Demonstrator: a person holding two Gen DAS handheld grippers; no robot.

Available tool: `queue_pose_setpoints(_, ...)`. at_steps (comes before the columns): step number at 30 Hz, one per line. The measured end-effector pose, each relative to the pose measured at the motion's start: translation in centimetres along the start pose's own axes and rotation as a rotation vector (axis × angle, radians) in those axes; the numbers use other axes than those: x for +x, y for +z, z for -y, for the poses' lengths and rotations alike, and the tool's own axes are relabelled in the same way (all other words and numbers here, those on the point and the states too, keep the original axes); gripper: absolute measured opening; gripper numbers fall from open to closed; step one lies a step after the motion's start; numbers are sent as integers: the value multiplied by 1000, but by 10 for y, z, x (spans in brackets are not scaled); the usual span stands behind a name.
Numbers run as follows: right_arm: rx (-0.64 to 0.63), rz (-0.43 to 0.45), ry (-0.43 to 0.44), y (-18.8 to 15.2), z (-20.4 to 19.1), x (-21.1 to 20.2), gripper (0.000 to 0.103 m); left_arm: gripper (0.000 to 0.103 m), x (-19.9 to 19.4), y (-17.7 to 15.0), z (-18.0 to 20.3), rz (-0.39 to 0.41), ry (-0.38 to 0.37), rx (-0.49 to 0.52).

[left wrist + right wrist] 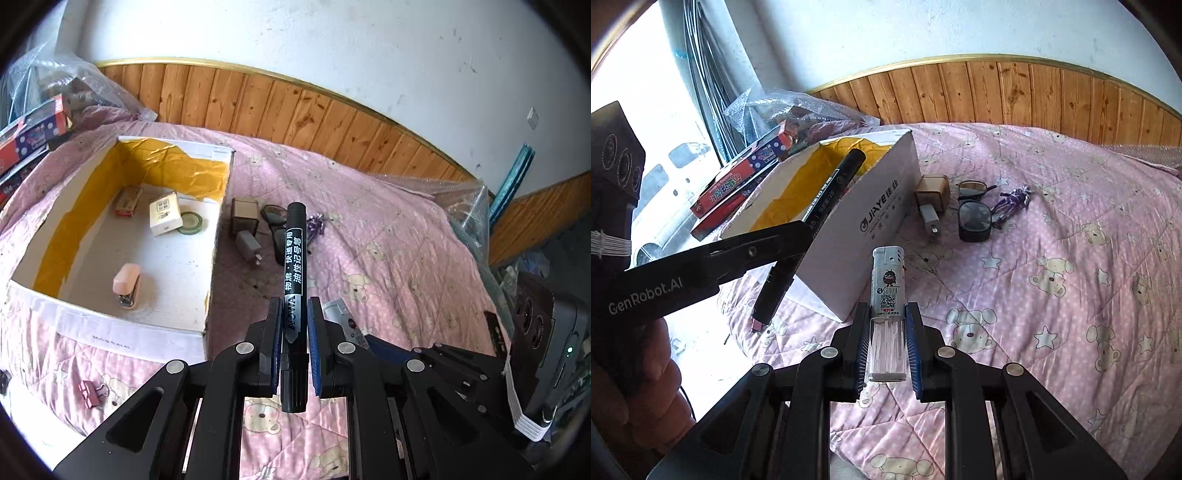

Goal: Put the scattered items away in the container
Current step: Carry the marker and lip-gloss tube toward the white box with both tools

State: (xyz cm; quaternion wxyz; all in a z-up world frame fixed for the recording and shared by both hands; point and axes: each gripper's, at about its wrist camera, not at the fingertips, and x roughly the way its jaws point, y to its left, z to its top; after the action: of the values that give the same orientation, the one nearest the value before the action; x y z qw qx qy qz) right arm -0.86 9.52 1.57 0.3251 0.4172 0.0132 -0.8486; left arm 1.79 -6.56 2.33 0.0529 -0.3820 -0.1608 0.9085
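Two grippers loaded, both items carried above the bed, neither yet boxed.

Left gripper (pixel 294 332) is clamped on a black marker (pixel 293 266); right gripper (pixel 886 343) is pinched on a clear lighter (pixel 887 295). Near them the white box (pixel 218 229) is seen already holding a stapler (pixel 127 284), tape roll (pixel 191 223) and two small packets. Left on the quilt (pixel 1052 240): charger plug (pixel 931 219), glasses (pixel 973 216), purple figurine (pixel 1015 195), binder clip (pixel 89 393). The box interior is largely hidden in the right view.

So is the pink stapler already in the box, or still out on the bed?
In. The pink stapler lies on the floor of the white box, near its front wall.
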Motion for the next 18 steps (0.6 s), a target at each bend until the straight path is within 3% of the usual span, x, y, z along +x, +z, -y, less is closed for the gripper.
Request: queue_pose_setpoints(18, -127, 35, 63, 50, -67, -18, 20, 12, -69, 37, -62, 128, 18, -135)
